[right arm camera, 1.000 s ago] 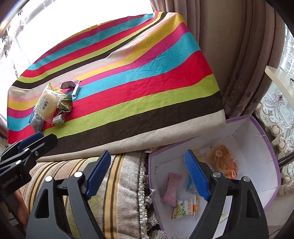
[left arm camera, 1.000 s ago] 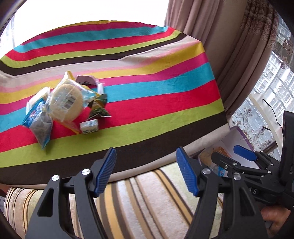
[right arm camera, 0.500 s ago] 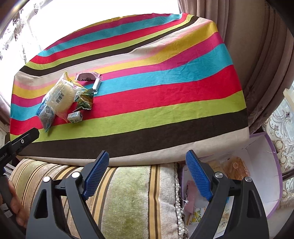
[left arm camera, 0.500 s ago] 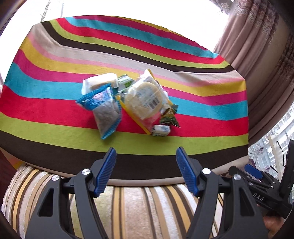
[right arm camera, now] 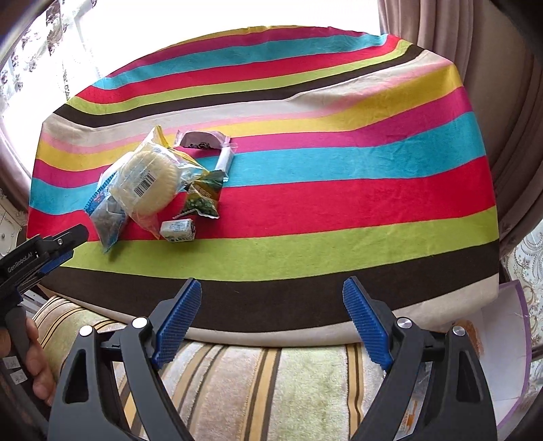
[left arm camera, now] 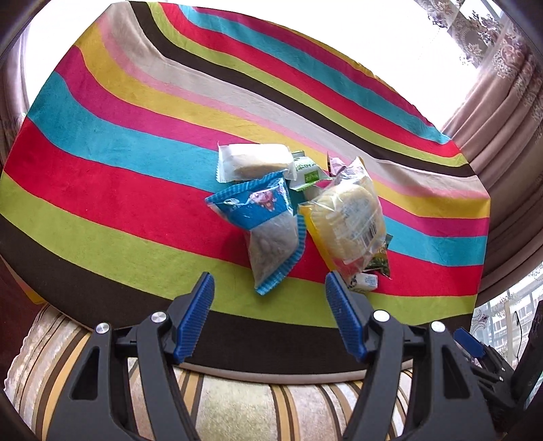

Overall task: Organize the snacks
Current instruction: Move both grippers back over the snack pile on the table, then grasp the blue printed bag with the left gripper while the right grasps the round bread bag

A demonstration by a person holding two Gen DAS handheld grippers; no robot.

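Left gripper (left arm camera: 268, 319) nearer: blue packet (left arm camera: 268, 230) just ahead, long axis along approach. Both jaws open, empty; right gripper (right arm camera: 271, 319) well off.

A table under a bright striped cloth (right arm camera: 305, 190) fills the room's middle; behind it a window (right arm camera: 203, 20) blazes white, beige curtains (right arm camera: 509, 135) hang at its right, and a striped plush cushion (right arm camera: 271, 390) lies along its near edge

A striped cloth (left arm camera: 142, 190) covers what seems a table, bearing piled snack packets (left arm camera: 305, 210).
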